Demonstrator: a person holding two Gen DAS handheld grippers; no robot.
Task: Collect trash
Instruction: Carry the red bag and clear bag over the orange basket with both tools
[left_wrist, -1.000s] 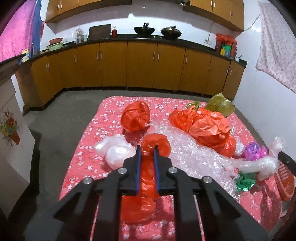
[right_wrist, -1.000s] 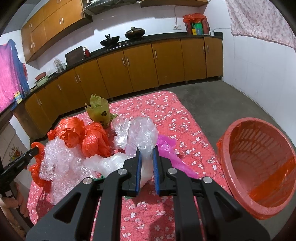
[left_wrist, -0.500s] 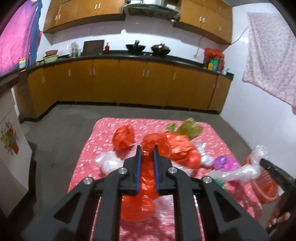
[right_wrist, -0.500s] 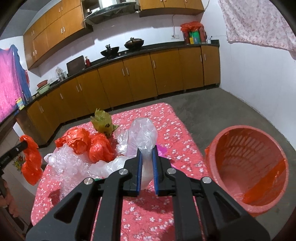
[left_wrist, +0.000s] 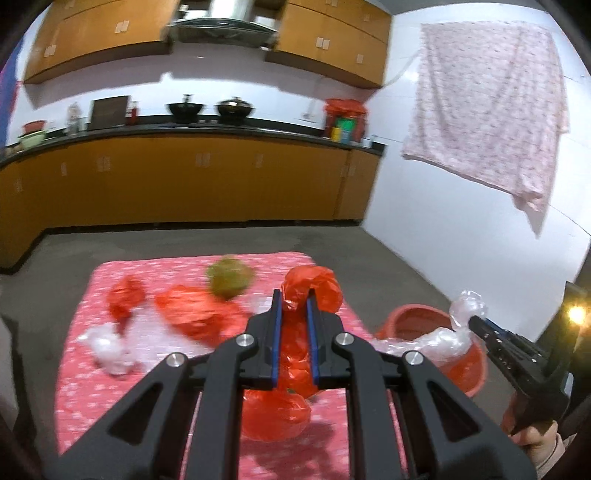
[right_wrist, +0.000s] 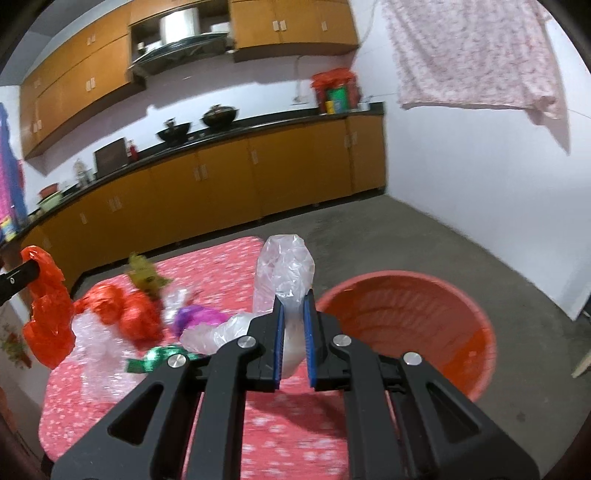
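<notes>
**Carrying two bags of trash above the bench**

Gripping a crumpled red plastic bag (left_wrist: 295, 354), the left gripper (left_wrist: 293, 295) is holding it lifted above the pink flowered cloth of the bench (left_wrist: 85, 380), its jaws closed on the bag's neck so that the body is hanging below them. The right gripper (right_wrist: 293, 295) is pinching a clear plastic bag (right_wrist: 284, 273) between its jaws, with the bag's tail trailing back toward the bench. An orange basket (right_wrist: 476, 354) is standing on the floor just beside the bench's right edge, and the clear bag is hanging near its rim. More trash is lying on the bench: red bags (right_wrist: 125, 314), bubble wrap (right_wrist: 92, 350), a green wrapper (right_wrist: 155, 358), a purple scrap (right_wrist: 195, 315) and an olive bag (left_wrist: 229, 277).
</notes>
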